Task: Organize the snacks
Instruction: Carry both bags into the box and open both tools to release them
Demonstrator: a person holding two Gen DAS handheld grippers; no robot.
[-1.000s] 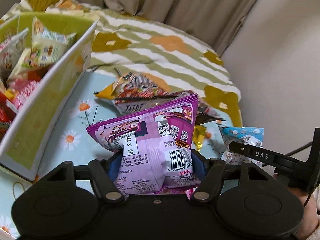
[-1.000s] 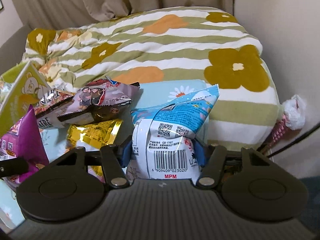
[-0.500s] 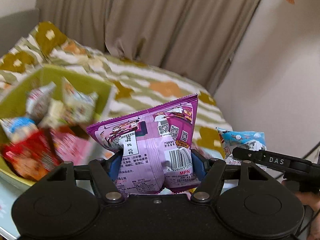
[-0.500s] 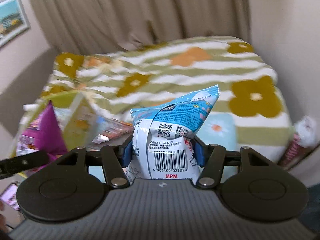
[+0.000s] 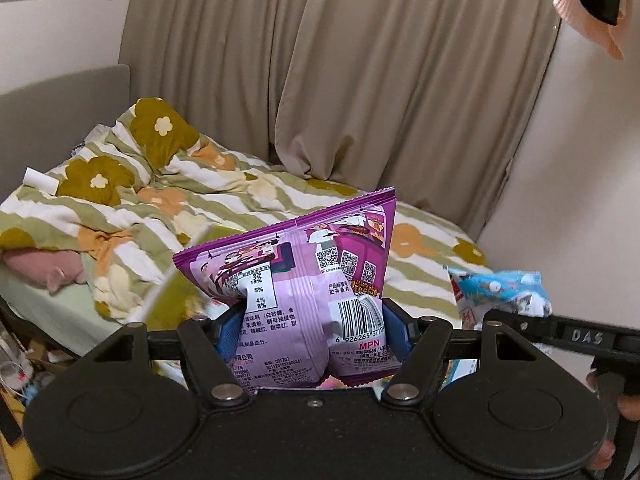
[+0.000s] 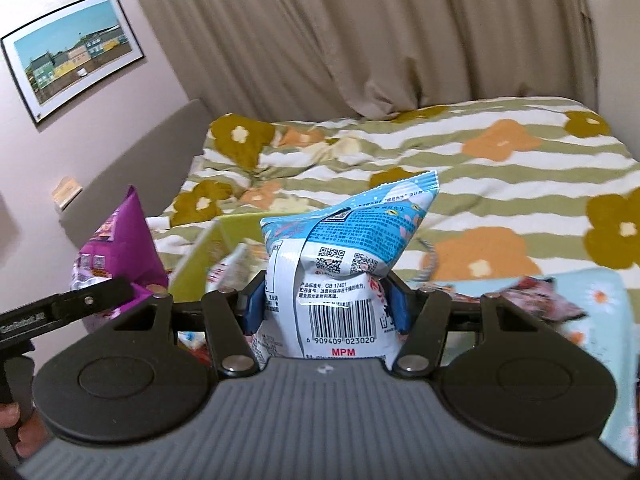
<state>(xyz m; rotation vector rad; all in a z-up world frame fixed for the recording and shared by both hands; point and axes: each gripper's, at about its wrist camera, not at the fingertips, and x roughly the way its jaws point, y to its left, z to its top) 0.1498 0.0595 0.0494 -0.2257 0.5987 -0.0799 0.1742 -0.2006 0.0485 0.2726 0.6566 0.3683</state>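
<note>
My left gripper (image 5: 312,332) is shut on a purple snack bag (image 5: 304,280), its blue pads pressing both sides, and holds it upright in the air. My right gripper (image 6: 324,304) is shut on a blue and white snack bag (image 6: 344,256) the same way. In the left wrist view the blue bag (image 5: 496,288) shows at the right; in the right wrist view the purple bag (image 6: 120,248) shows at the left. A green box (image 6: 236,232) with snack packets stands below, between and behind the two bags; its blurred edge (image 5: 176,292) shows in the left wrist view.
A bed with a striped floral quilt (image 6: 480,168) fills the background, beige curtains (image 5: 360,80) behind it. More snack packets (image 6: 536,296) lie on a light blue daisy cloth (image 6: 600,296) at the right. A pink plush (image 5: 44,268) lies at the bed's left edge.
Both grippers have risen and swung left with their bags still held. The loose snack pile has dropped out of the left view, and the green box has slid low and behind the bags.
</note>
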